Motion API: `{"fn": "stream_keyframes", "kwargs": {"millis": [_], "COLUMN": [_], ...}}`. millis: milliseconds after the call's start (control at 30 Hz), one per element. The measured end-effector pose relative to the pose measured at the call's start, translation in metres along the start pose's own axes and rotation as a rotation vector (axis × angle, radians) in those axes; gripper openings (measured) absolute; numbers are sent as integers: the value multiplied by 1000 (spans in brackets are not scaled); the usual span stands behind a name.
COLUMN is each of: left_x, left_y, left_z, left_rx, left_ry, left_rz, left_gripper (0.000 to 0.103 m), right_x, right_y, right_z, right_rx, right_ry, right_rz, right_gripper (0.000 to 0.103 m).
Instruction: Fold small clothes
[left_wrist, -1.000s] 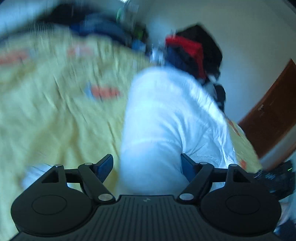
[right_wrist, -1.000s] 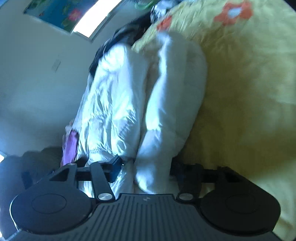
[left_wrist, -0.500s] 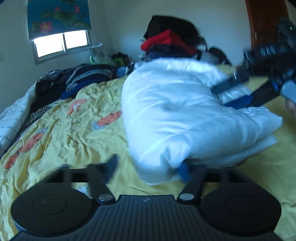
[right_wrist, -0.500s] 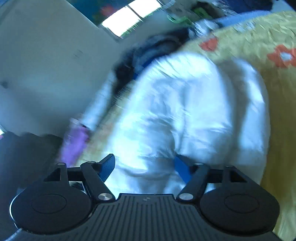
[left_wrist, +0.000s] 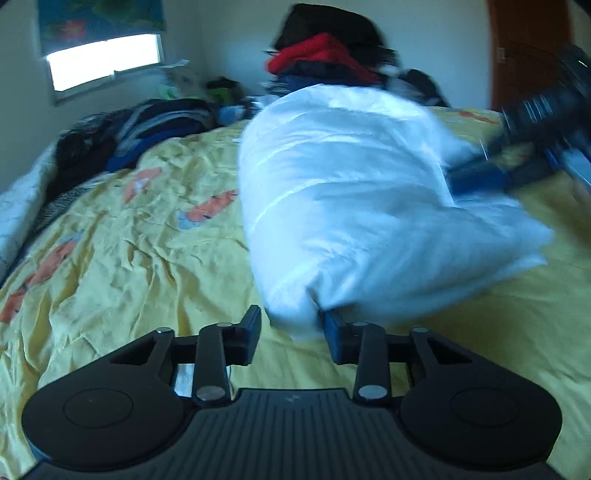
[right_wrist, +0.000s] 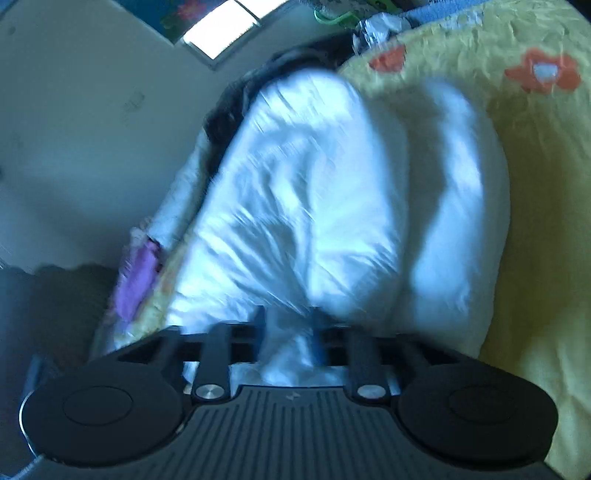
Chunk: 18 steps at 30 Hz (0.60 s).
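Observation:
A puffy white garment (left_wrist: 354, 192) lies bunched on the yellow flowered bedspread (left_wrist: 129, 258). My left gripper (left_wrist: 291, 330) sits low at its near corner. Its jaws are closing with that corner between them: the cloth touches the right finger (left_wrist: 334, 334), while a gap shows at the left finger. In the right wrist view the same white garment (right_wrist: 332, 206) fills the frame, and my right gripper (right_wrist: 289, 325) is closing with a fold of it pinched between its fingers. The left wrist view shows that right gripper (left_wrist: 476, 177) blurred at the garment's far right side.
A heap of dark clothes (left_wrist: 147, 125) lies at the bed's back left, and a red and black pile (left_wrist: 321, 55) behind the garment. A window (left_wrist: 103, 66) and a wooden door (left_wrist: 524, 48) are in the walls. A purple cloth (right_wrist: 136, 273) hangs at the bed's edge.
The left view rolled from tilted to level, and the left jaws narrowed around the garment's near corner. The right jaws narrowed onto the cloth and that gripper rose a little.

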<state>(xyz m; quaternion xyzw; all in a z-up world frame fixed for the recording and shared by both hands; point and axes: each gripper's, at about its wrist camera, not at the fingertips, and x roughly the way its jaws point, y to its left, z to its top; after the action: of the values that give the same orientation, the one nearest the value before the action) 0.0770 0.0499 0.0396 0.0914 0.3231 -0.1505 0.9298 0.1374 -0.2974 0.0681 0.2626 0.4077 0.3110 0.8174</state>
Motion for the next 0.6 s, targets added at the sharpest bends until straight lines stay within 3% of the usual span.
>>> {"fn": "stream_keyframes", "kwargs": {"millis": [67, 133, 200, 233, 300, 367, 533, 600], "left_x": [-24, -43, -45, -40, -16, 14, 86, 94], "left_y": [9, 18, 23, 21, 7, -14, -39, -41], "left_z": [4, 18, 39, 49, 71, 89, 99, 93], "left_rx": [-6, -57, -133, -156, -123, -57, 35, 55], "left_ry": [-20, -93, -182, -226, -269, -261, -141, -157], "left_rz": [-100, -126, -95, -60, 18, 78, 73, 73], "left_gripper": [39, 42, 69, 75, 77, 77, 78, 78], "right_x": [-28, -41, -41, -32, -9, 24, 107, 122], "right_y": [13, 26, 33, 36, 38, 38, 27, 4], "right_z": [17, 40, 68, 84, 112, 136, 144, 137], "right_rx": [-50, -98, -125, -128, -104, -83, -104, -96], "right_ry": [-90, -161, -200, -215, -238, -217, -77, -83], "right_rz": [29, 46, 75, 91, 120, 141, -9, -80], "right_gripper": [73, 79, 81, 82, 82, 83, 83, 72]}}
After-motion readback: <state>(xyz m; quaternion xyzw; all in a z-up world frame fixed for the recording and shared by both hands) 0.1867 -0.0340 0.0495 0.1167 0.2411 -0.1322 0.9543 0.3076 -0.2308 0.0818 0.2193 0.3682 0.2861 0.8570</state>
